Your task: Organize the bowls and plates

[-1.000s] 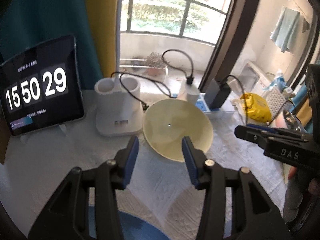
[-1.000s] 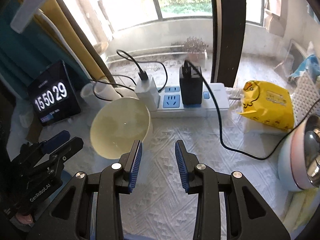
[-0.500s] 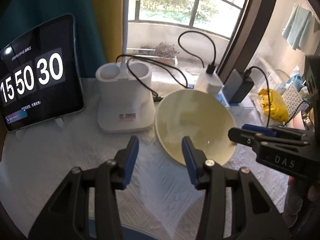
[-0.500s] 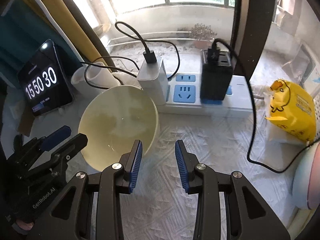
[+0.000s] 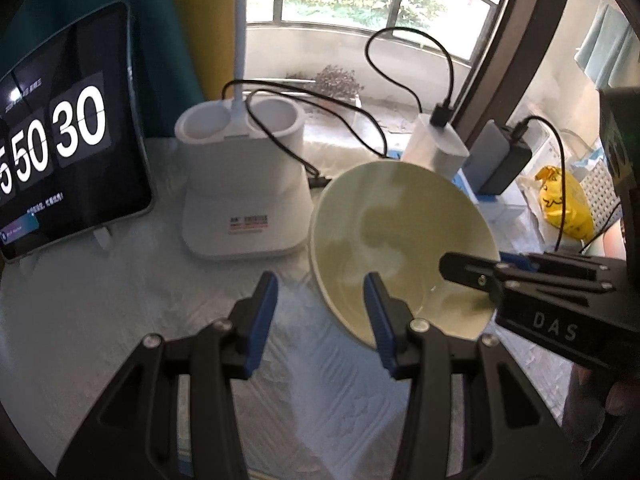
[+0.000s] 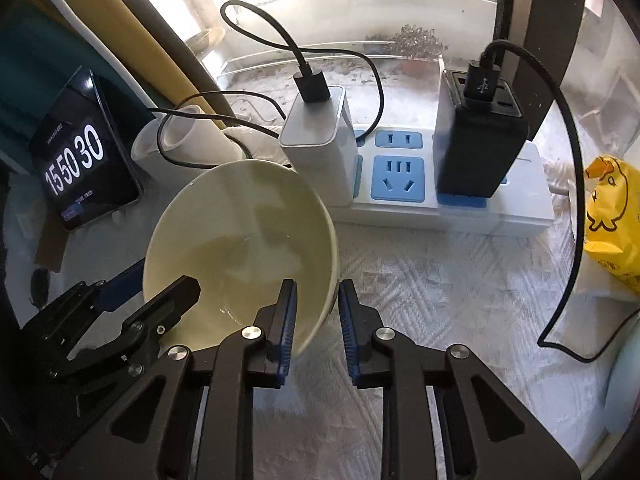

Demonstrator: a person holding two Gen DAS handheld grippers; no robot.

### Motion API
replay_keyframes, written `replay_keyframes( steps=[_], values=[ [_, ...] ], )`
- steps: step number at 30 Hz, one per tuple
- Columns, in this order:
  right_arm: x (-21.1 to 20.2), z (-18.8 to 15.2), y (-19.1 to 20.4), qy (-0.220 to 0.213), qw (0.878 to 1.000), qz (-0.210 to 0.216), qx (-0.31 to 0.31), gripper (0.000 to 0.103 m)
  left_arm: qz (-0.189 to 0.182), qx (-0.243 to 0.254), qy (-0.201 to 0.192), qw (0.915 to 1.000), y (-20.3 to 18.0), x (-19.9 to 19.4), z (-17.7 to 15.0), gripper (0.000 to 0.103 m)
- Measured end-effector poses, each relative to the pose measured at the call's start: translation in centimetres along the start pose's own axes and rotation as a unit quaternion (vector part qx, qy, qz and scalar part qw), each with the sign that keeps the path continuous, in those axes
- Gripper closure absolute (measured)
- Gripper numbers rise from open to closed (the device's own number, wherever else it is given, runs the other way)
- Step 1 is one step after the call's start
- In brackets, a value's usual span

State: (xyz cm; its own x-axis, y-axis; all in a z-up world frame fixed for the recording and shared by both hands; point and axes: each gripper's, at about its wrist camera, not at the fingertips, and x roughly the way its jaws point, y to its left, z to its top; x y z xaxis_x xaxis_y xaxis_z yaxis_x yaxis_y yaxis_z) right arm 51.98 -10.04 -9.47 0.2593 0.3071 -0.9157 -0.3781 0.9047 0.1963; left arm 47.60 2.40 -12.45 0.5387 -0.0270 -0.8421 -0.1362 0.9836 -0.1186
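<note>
A pale yellow bowl [image 5: 380,220] [image 6: 240,220] stands upright on the white textured cloth. My left gripper [image 5: 322,320] is open and straddles the bowl's left rim, one finger over the inside and one outside, neither pressing. My right gripper [image 6: 317,320] straddles the right rim, its left pad inside the bowl and its right pad outside. Its jaws are closing, and a gap still shows between pads and rim. The left wrist view shows the right gripper [image 5: 480,264] reaching over the bowl from the right.
Behind the bowl stand a white lamp base with two cups [image 5: 244,184], a tablet clock [image 5: 60,152] and a power strip [image 6: 440,200] with chargers and loose cables. A yellow bag [image 6: 612,220] lies at the right. Bare cloth [image 6: 440,300] lies right of the bowl.
Both grippers have come down and forward until they straddle the bowl's rim on opposite sides. The right gripper's jaws have narrowed. The left jaws are as wide as before.
</note>
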Motion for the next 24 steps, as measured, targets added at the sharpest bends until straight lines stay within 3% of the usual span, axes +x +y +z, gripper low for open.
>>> replay_keyframes(
  steps=[5, 9, 24],
  values=[
    [0.5, 0.2, 0.1, 0.003, 1.0, 0.003, 0.003, 0.08, -0.012, 0.001, -0.001, 0.9999, -0.4, 0.4, -0.2, 0.058],
    [1.1, 0.3, 0.1, 0.018, 1.0, -0.003, 0.002, 0.08, -0.018, 0.006, -0.001, 0.9998, -1.1, 0.5, -0.3, 0.066],
    [-0.5, -0.1, 0.6, -0.008, 0.999, -0.04, -0.011, 0.086, -0.033, 0.004, -0.004, 0.9994, -1.0, -0.6, -0.8, 0.073]
  ],
)
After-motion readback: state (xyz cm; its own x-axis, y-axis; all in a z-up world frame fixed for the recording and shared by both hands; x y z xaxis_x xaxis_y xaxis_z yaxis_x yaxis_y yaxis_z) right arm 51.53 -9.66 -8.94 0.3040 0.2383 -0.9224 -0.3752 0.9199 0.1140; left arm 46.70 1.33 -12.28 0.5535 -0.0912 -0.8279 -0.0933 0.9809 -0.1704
